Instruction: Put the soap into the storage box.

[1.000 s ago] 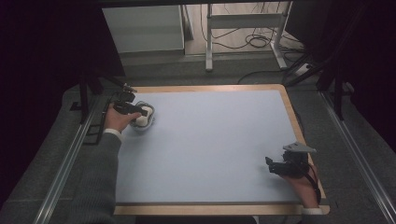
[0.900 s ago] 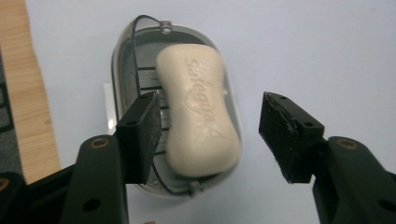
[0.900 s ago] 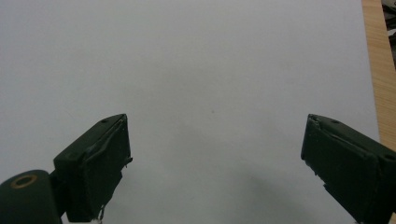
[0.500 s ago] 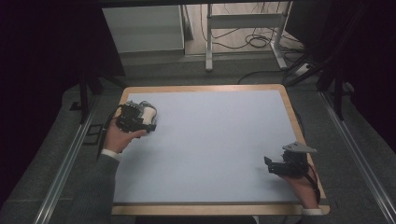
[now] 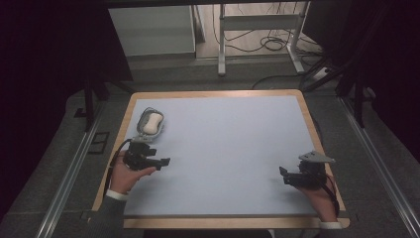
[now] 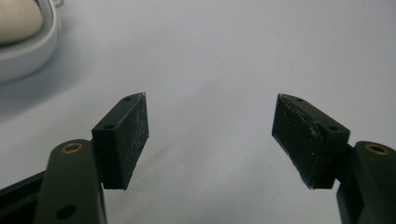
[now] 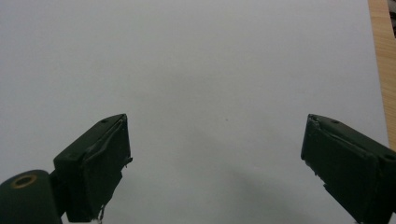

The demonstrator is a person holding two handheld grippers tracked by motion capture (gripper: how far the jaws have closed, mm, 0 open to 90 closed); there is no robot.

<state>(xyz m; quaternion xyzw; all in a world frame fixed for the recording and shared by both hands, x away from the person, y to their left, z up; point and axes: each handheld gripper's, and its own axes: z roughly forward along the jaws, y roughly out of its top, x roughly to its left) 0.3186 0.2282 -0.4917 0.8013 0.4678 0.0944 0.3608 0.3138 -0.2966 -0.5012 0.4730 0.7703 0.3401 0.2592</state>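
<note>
A grey oval dish (image 5: 143,132) holding a pale bar, perhaps soap (image 5: 152,121), rests at the mat's far left. The same dish (image 6: 28,51) sits in the top left corner of the left gripper view. My left gripper (image 5: 165,161) is held just in front of the dish, apart from it, open and empty; its jaws stand wide in its own view (image 6: 210,135). My right gripper (image 5: 282,173) hovers near the front right of the mat, open with nothing between its jaws (image 7: 215,168).
A pale blue mat (image 5: 223,148) covers the wooden table (image 5: 213,92). Its wooden edge (image 7: 383,56) runs along the right of the right gripper view. Metal rails flank the table; a white frame and cables (image 5: 257,39) lie on the floor beyond.
My left gripper has let go of the dish at the far left and drawn back toward the front edge. The dish stays where it was set. The right gripper has hardly moved.
</note>
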